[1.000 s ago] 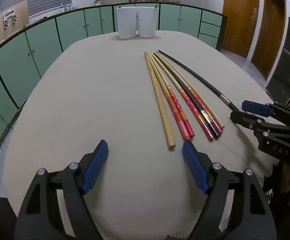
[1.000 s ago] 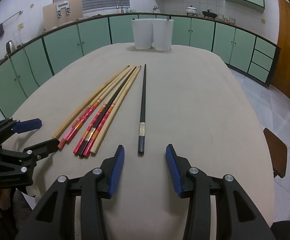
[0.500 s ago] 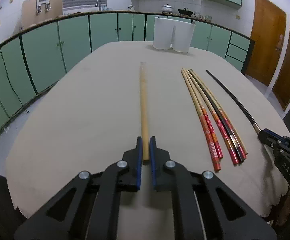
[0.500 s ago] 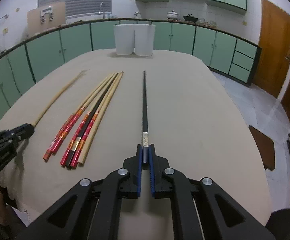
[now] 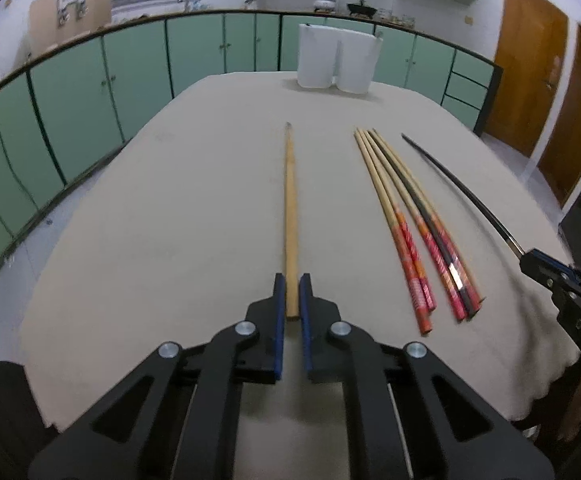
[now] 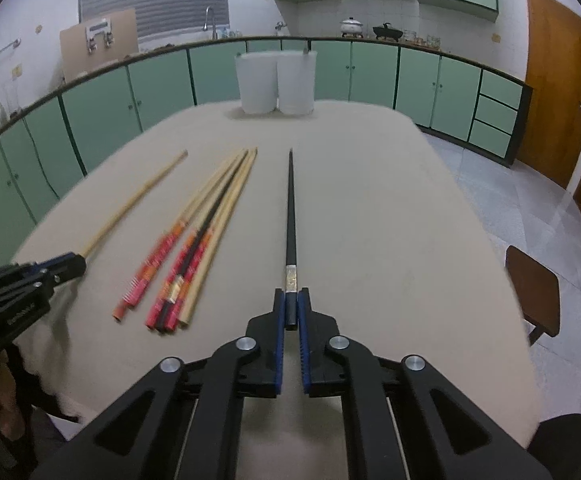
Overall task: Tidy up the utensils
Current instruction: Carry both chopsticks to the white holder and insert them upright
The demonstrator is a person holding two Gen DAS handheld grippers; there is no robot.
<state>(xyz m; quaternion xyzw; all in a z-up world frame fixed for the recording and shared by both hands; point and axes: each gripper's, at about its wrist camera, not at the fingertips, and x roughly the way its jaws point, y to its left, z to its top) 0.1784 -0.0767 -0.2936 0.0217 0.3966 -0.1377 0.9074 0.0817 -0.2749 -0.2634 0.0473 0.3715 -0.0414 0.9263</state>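
My left gripper [image 5: 290,284] is shut on the near end of a plain wooden chopstick [image 5: 289,208], which points away over the table. My right gripper [image 6: 290,300] is shut on the near end of a black chopstick [image 6: 290,208], which also points away. The black chopstick shows in the left wrist view [image 5: 454,184], and the wooden one in the right wrist view [image 6: 134,204]. Several red-handled and wooden chopsticks [image 5: 414,224] lie bunched on the cloth between the two; they also show in the right wrist view [image 6: 198,244].
Two white containers [image 5: 336,62] stand side by side at the far end of the cloth-covered table [image 5: 170,200]; they also show in the right wrist view [image 6: 276,82]. Green cabinets ring the room. A brown stool [image 6: 534,288] stands right of the table.
Both grippers were open a second ago and have shut on their chopsticks. The wooden chopstick has left the bunch and moved left; both held chopsticks now sit higher over the table.
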